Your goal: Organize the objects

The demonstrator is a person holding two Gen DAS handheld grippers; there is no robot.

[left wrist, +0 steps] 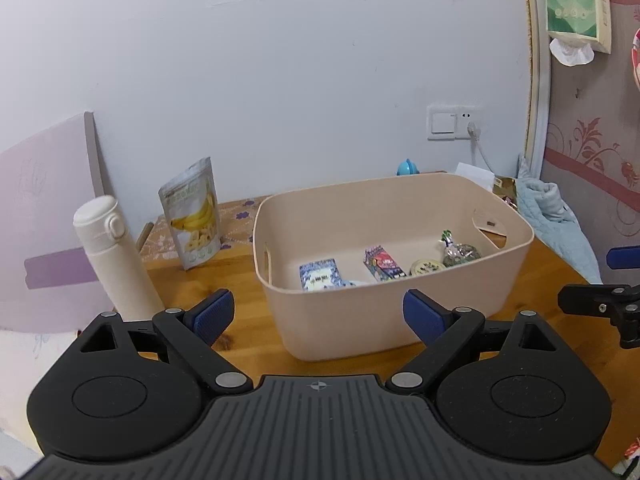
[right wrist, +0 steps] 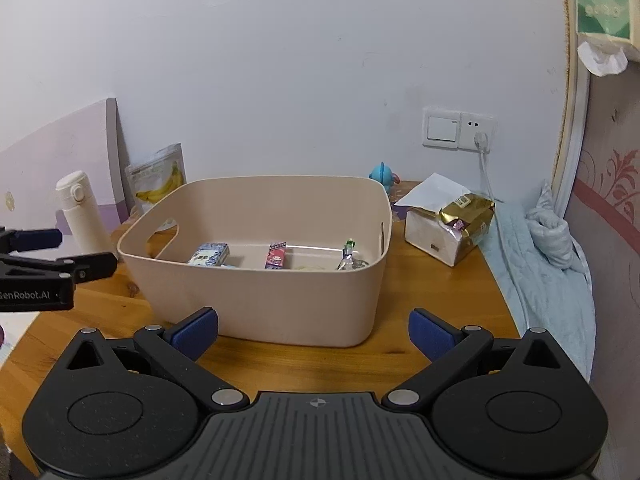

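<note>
Beige plastic, the bin sits in the middle of the wooden table and already holds 4 or 5 small packets, so the sorting looks partly done. Both tools hang short of its near wall with nothing between their jaws: the left gripper has its jaws wide apart, and the right gripper is just as spread. Judging by what is left outside, the next move calls for a reach past the bin, to the white flask and banana pouch on the left, or the gold bag on the white box on the right. A pale cracked wall stands behind, with a switch and socket.
</note>
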